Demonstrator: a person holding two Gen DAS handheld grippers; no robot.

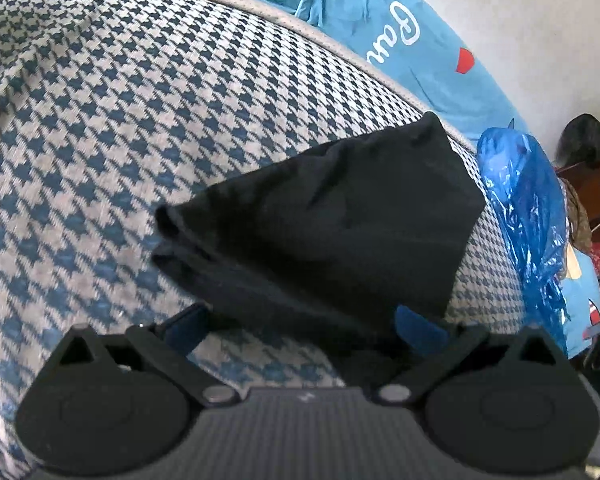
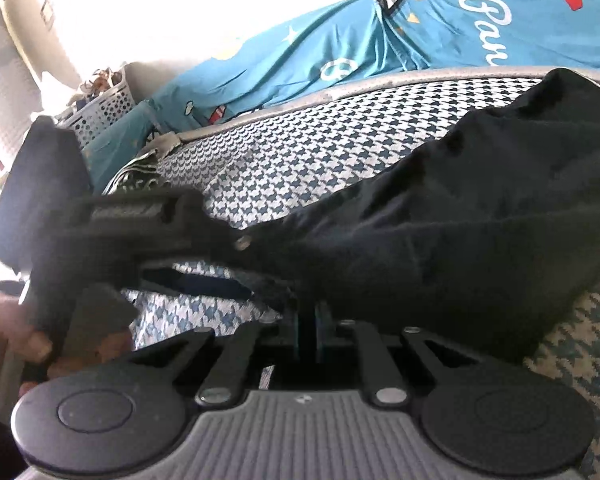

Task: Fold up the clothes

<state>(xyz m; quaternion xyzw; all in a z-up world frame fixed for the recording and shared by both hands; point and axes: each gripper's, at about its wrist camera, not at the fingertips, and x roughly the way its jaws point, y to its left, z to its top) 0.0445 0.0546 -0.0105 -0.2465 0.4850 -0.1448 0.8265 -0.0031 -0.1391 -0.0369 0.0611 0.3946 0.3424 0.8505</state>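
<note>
A black garment [image 1: 332, 216] lies folded in layers on a blue-and-white houndstooth mattress [image 1: 120, 120]. My left gripper [image 1: 300, 328] is open, its blue pads [image 1: 418, 330] spread wide, with the garment's near edge lying between them. In the right wrist view the same garment [image 2: 460, 216] drapes over my right gripper [image 2: 308, 332], whose jaws are shut on the garment's near edge. The left gripper [image 2: 220, 276] shows there at the left, held by a hand, its blue pad lying low by the cloth's edge.
A turquoise printed sheet [image 1: 400, 40] runs along the mattress's far edge by a white wall. A blue plastic bag [image 1: 528, 216] lies at the right edge. A white perforated basket [image 2: 100, 108] stands at the far left. Dark wooden furniture [image 1: 596, 184] is at the right.
</note>
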